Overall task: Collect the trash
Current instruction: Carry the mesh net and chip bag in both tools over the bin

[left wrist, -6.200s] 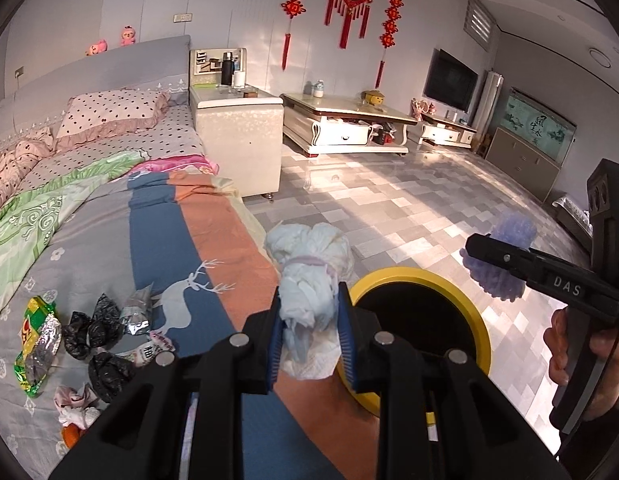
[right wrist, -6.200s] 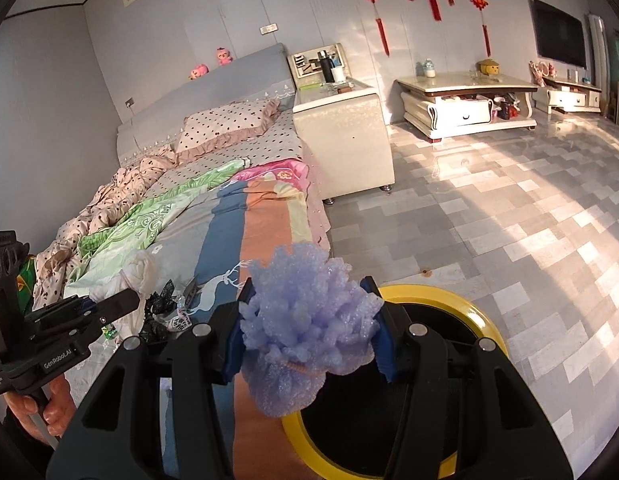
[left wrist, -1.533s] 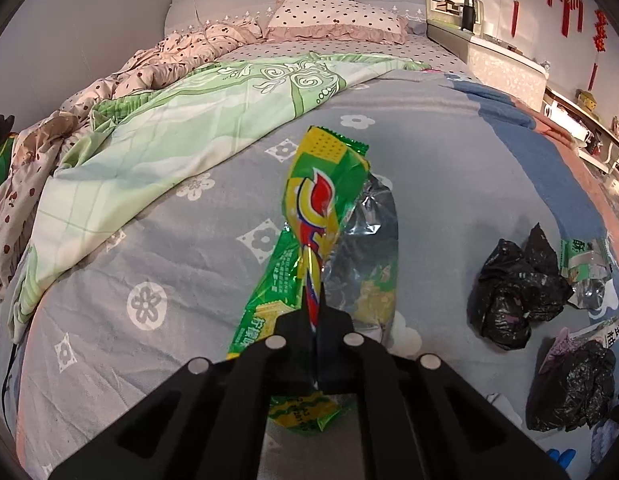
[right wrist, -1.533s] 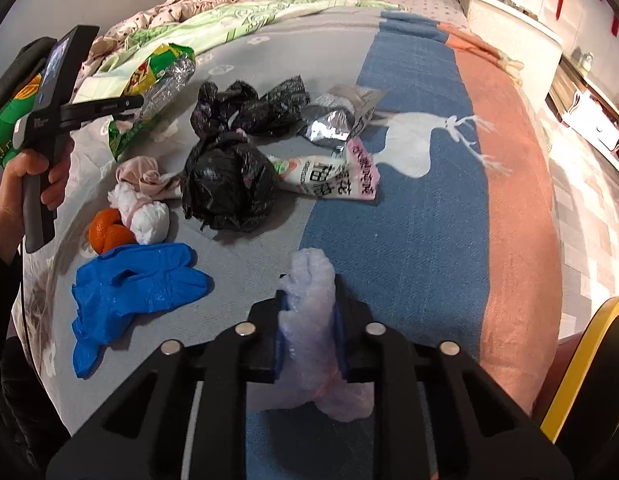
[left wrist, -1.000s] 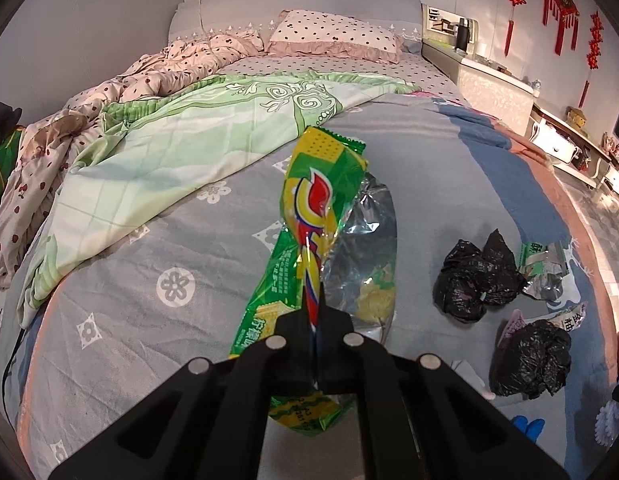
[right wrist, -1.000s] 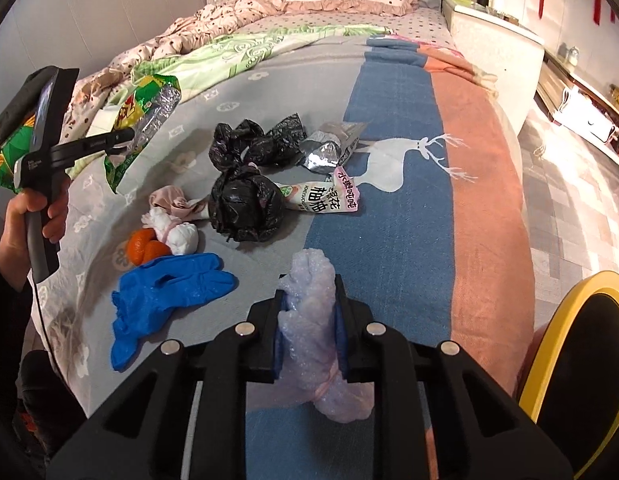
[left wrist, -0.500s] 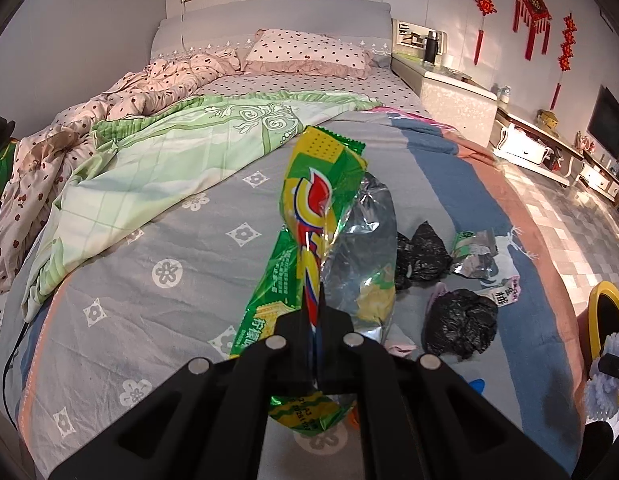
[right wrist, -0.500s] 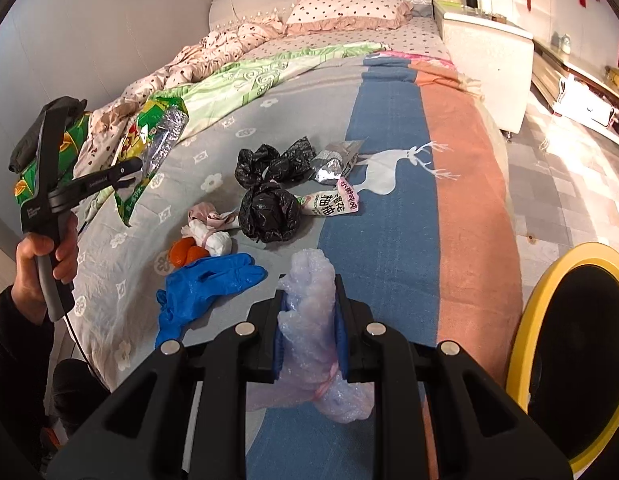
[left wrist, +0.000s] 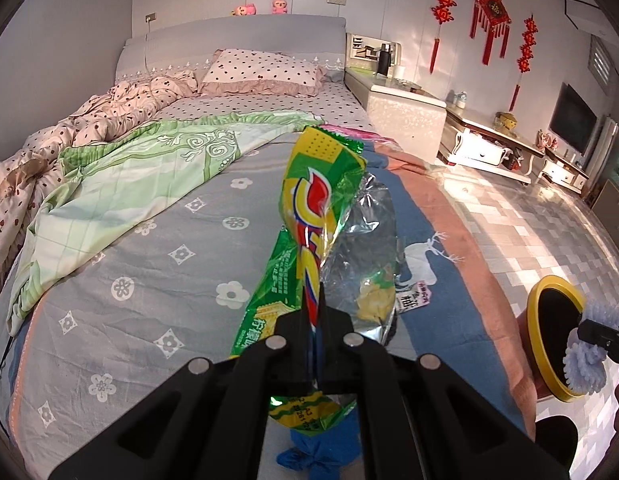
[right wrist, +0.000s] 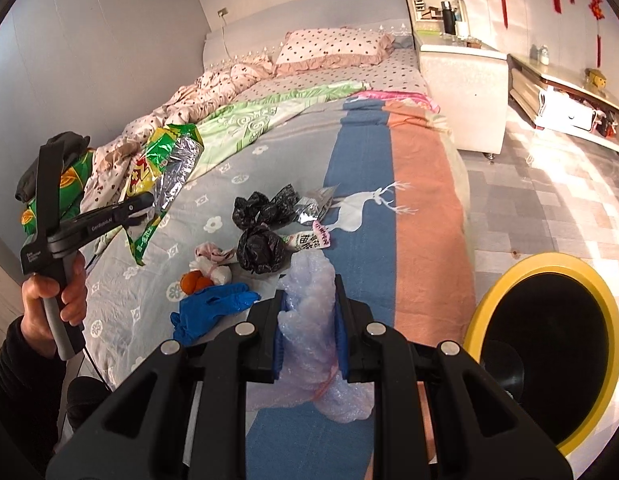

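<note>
My left gripper [left wrist: 315, 322] is shut on a green and yellow snack bag [left wrist: 317, 208] with a silver lining and holds it above the bed; it also shows in the right wrist view [right wrist: 157, 176]. My right gripper [right wrist: 309, 328] is shut on a wad of pale bubble wrap [right wrist: 311, 312], held over the bed's foot edge. The yellow-rimmed trash bin [right wrist: 549, 348] stands on the floor at the right; it also shows in the left wrist view [left wrist: 549, 320]. On the bedspread lie black bags [right wrist: 261, 250], a blue glove [right wrist: 213, 308], a white wrapper [right wrist: 309, 240] and a foil packet [right wrist: 315, 202].
The bed [right wrist: 349, 152] has a green quilt [left wrist: 121, 168] and pillows at the far end. A white nightstand [right wrist: 461, 64] stands beside it. A tiled floor [right wrist: 549, 200] and a TV cabinet [left wrist: 497, 148] lie to the right. An orange lump with white tissue [right wrist: 205, 278] lies by the glove.
Both grippers have pulled back from the bed and turned right with their loads. The yellow bin now shows in the left wrist view and more fully in the right wrist view.
</note>
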`<state>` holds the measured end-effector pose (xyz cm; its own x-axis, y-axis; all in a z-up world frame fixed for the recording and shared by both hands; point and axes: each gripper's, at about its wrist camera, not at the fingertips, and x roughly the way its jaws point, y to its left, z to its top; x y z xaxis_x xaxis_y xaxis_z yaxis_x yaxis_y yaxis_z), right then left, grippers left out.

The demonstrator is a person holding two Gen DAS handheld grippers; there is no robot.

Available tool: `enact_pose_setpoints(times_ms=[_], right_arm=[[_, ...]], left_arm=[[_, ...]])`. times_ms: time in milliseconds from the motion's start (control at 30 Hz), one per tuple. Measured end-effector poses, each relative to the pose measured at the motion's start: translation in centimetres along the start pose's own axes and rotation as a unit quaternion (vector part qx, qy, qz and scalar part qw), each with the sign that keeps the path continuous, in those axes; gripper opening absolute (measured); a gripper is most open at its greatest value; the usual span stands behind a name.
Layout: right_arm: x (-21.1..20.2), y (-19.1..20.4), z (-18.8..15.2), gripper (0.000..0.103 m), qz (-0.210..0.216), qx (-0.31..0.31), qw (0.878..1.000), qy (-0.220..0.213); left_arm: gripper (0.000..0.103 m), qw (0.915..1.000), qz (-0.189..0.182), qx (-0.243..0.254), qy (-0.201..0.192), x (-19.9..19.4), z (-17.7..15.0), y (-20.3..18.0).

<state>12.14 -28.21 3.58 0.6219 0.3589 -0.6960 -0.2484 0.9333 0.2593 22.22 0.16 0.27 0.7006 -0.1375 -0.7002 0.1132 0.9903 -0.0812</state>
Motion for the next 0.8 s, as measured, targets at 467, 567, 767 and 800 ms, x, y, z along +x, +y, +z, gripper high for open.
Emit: enact_pose_setpoints(times_ms=[467, 567, 767, 800], right_arm=[[-6.3, -4.4, 0.7, 0.019, -0.023, 0.035, 0.997, -0.058], [-7.7, -5.7, 0.7, 0.019, -0.028, 0.048, 0.996, -0.07], [-10.3, -8.4, 0.7, 0.019, -0.042, 0.068, 0.992, -0.093], [-10.8, -8.9, 0.6, 0.019, -0.045, 0.071, 0.992, -0.097]], left_arm=[[0.0, 0.9964, -0.072, 0.043, -0.009, -2.4, 0.9, -9.2], [0.0, 0.9949, -0.087, 0.052, -0.005, -2.4, 1.1, -11.3], [0.0, 0.9906, -0.115, 0.074, -0.004, -2.7, 1.1, -15.3], [0.0, 0.9897, -0.12, 0.078, -0.003, -2.7, 1.1, -16.1]])
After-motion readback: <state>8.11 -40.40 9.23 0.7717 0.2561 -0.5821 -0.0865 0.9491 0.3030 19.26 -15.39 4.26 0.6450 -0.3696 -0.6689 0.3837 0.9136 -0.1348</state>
